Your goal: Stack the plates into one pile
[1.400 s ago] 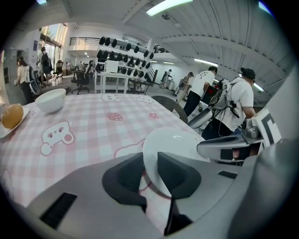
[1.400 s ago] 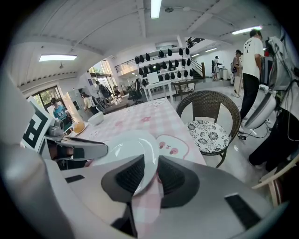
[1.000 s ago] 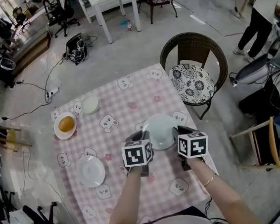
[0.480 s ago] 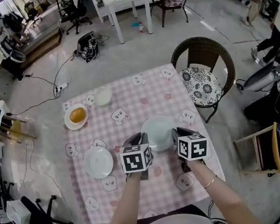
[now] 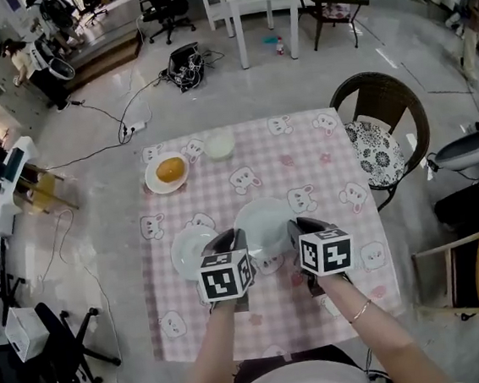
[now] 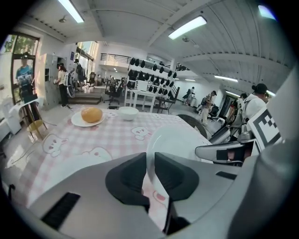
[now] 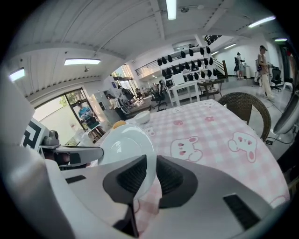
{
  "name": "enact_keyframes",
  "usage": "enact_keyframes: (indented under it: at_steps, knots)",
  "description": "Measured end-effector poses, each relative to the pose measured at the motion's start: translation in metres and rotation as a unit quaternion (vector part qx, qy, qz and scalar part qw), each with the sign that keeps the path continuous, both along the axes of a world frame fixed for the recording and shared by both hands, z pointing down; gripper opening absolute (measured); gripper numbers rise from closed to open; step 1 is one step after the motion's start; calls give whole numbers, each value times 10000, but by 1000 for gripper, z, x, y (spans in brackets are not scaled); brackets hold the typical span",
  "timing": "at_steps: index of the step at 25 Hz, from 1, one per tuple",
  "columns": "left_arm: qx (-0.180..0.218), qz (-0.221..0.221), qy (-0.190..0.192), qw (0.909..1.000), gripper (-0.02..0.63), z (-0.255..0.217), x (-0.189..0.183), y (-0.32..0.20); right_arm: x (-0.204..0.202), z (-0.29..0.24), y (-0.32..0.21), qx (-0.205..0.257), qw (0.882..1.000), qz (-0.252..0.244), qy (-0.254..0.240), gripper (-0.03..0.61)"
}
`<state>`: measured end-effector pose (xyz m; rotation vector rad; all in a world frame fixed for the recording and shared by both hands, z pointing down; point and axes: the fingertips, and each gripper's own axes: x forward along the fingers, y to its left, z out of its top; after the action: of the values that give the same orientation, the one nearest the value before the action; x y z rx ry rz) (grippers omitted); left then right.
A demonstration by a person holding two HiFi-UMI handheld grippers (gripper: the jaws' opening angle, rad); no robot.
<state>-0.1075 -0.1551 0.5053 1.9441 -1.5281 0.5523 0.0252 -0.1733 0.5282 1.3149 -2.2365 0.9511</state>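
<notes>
A large white plate (image 5: 264, 224) hangs a little above the pink checked tablecloth (image 5: 330, 160), gripped at both sides. My left gripper (image 5: 233, 248) is shut on its left rim; its jaws have just been closing, with the rim between the pads. My right gripper (image 5: 298, 238) is shut on its right rim. In the left gripper view the plate (image 6: 175, 140) rises from my left gripper (image 6: 150, 163). In the right gripper view the plate (image 7: 122, 145) sits in my right gripper (image 7: 150, 175). A smaller white plate (image 5: 193, 251) lies on the cloth just left of the held one.
A plate with an orange bun (image 5: 168, 172) and a small white bowl (image 5: 219, 146) stand at the table's far left. A wicker chair (image 5: 382, 129) with a patterned cushion is at the right side. Cables (image 5: 130, 125) lie on the floor beyond.
Both grippers have carried the large plate leftward over the table and slightly up. It now hangs next to the smaller plate.
</notes>
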Motion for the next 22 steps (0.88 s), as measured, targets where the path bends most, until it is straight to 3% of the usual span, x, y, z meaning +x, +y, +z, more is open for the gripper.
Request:
enact_keyframes:
  at_steps: [13, 22]
  knots:
    - [-153, -1066, 58, 9942, 74, 4, -144, 47, -150, 1, 24, -123, 9928, -1192, -36, 66]
    - [-451, -1268, 195, 9907, 75, 27, -199, 54, -206, 20, 24, -331, 9894, -1413, 97, 66]
